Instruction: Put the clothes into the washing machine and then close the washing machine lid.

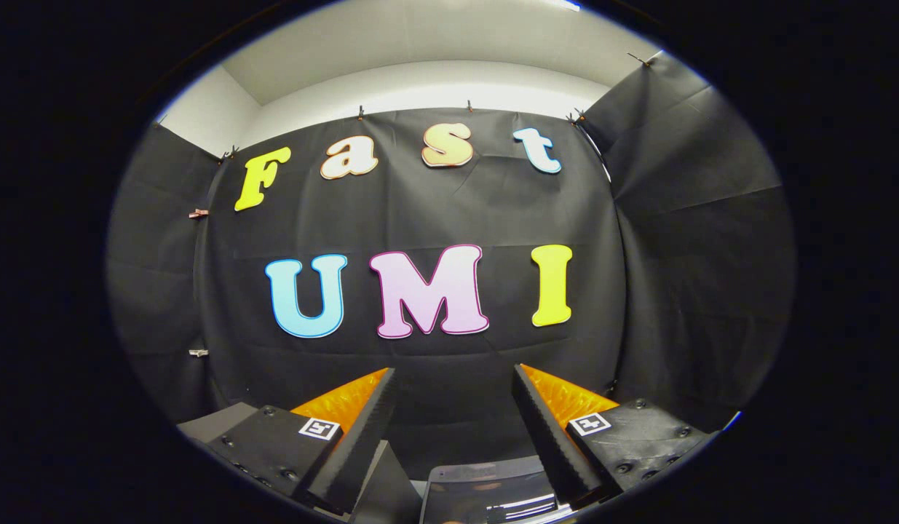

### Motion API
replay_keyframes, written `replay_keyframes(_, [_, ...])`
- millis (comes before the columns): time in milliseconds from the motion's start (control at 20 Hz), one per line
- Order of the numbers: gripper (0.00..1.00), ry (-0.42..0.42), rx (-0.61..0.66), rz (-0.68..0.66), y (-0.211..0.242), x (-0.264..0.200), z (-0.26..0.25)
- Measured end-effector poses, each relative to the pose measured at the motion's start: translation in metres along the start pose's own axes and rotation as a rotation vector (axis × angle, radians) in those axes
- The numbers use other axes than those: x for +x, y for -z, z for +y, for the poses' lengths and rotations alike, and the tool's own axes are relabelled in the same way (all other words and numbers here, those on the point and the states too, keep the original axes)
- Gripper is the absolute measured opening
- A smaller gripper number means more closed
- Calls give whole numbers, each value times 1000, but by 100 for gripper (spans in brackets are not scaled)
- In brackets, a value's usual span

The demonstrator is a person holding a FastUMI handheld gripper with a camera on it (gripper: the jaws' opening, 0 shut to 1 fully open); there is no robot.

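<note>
My gripper (455, 375) is held up high and points at the black cloth wall of the booth. Its two fingers (362, 429) are black with orange sides and stand wide apart, with nothing between them. Just below and between the fingers shows a dark, glossy flat surface (485, 495) with bright reflections; I cannot tell whether it belongs to the washing machine.
The black cloth wall (434, 211) stands straight ahead, with side panels to the left and to the right (696, 240). Above it runs a white wall and ceiling (420, 65). A grey edge (216, 422) shows beside the left finger.
</note>
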State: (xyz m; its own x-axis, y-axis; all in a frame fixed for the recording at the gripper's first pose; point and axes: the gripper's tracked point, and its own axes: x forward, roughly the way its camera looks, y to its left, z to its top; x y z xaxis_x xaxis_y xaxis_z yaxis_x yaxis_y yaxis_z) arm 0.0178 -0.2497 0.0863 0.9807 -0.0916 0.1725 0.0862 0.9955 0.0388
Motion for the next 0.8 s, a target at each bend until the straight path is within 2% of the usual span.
replay_keyframes(800, [99,-6,-7,-6,-1,-3,-2])
